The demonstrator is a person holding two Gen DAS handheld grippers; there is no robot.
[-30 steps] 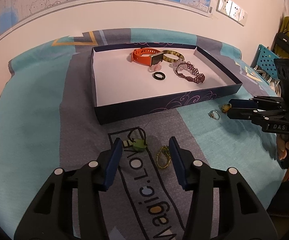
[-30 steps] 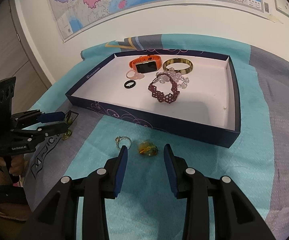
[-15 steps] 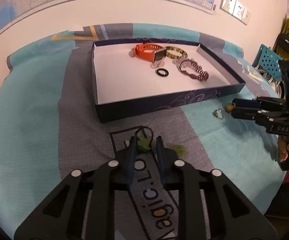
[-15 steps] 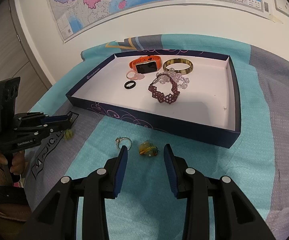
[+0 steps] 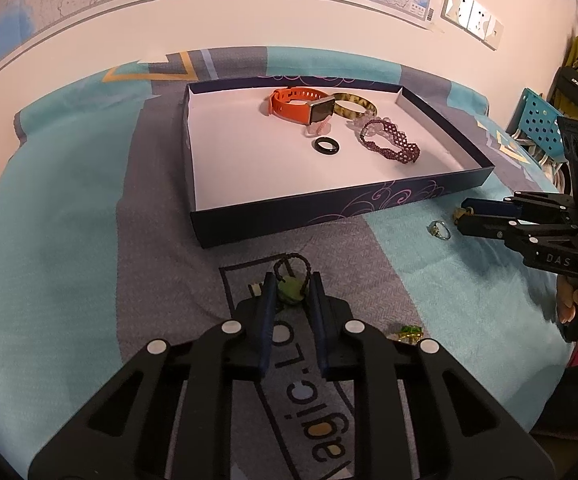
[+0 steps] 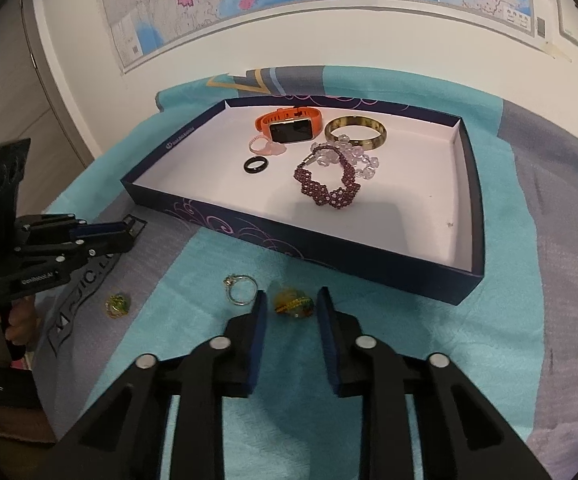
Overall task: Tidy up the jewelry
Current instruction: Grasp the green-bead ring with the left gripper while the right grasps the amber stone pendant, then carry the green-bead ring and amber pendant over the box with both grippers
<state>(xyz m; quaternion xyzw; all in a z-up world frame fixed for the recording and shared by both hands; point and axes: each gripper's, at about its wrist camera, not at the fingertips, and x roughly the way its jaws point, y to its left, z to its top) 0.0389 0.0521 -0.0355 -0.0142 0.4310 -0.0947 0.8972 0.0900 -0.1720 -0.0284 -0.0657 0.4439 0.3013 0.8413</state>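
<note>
Both my grippers just squeezed in: left gripper [image 5: 292,294] pinches the green pendant [image 5: 290,290], while right gripper [image 6: 291,305] is apart around the amber charm [image 6: 293,303], box [image 6: 297,240] ahead.

The box [image 6: 329,248] is dark blue outside with purple swirls, and white inside. In it lie an orange watch [image 6: 289,126], a black ring [image 6: 255,165], a dark red bead bracelet [image 6: 329,188], a yellow-brown spotty bangle [image 6: 356,131] and clear pink beads [image 6: 353,156]. The cloth [image 5: 69,260] is light blue with grey stripes. The green pendant [image 5: 291,290] has a dark cord. Both tools are black with blue pads [image 6: 259,320].
</note>
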